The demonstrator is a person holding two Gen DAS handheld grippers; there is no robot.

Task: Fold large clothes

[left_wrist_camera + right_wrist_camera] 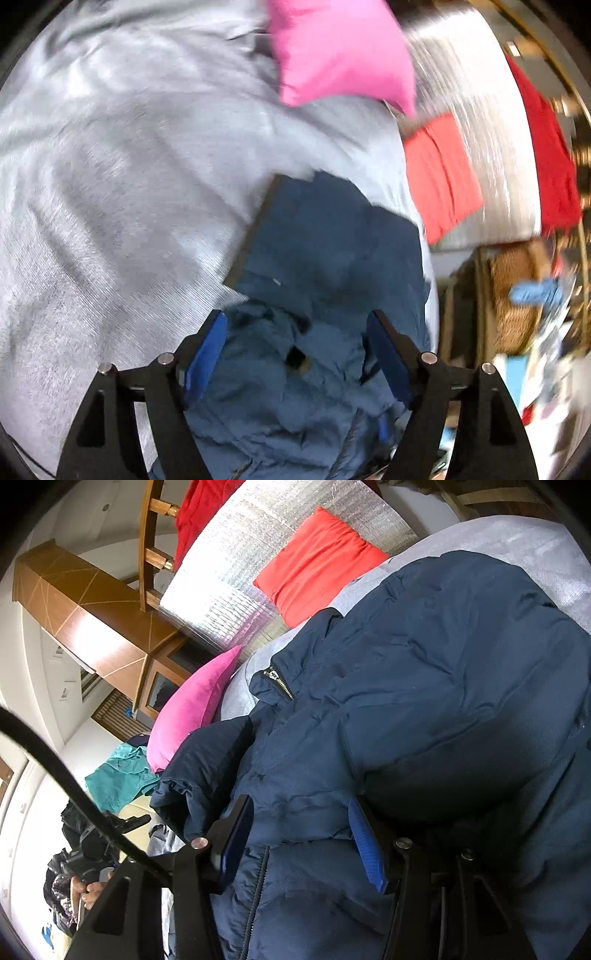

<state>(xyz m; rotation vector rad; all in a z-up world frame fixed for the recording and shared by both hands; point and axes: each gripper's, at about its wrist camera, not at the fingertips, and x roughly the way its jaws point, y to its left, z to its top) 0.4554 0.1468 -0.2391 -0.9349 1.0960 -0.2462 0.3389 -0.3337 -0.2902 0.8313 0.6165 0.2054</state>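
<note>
Your left gripper [297,354] gapes, unclenched, above the navy jacket [325,251]; your right gripper [301,840] grasps a jacket fold between its pads.

left tool [295,354]: jaws spread wide, angled down | right tool [303,843]: jaws half apart, angled down

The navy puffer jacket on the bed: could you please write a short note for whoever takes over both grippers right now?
Left gripper: jaws apart, jacket fabric lying between them, not pinched.
Right gripper: a thick fold of the navy puffer jacket sits between its jaws; whether it is gripped is unclear.
The jacket lies bunched on the grey bedspread, below the pink cushion and orange cushion.
Done: jacket on the bed, zip up front.
Left: flatten it, tuck sleeves, fold.
</note>
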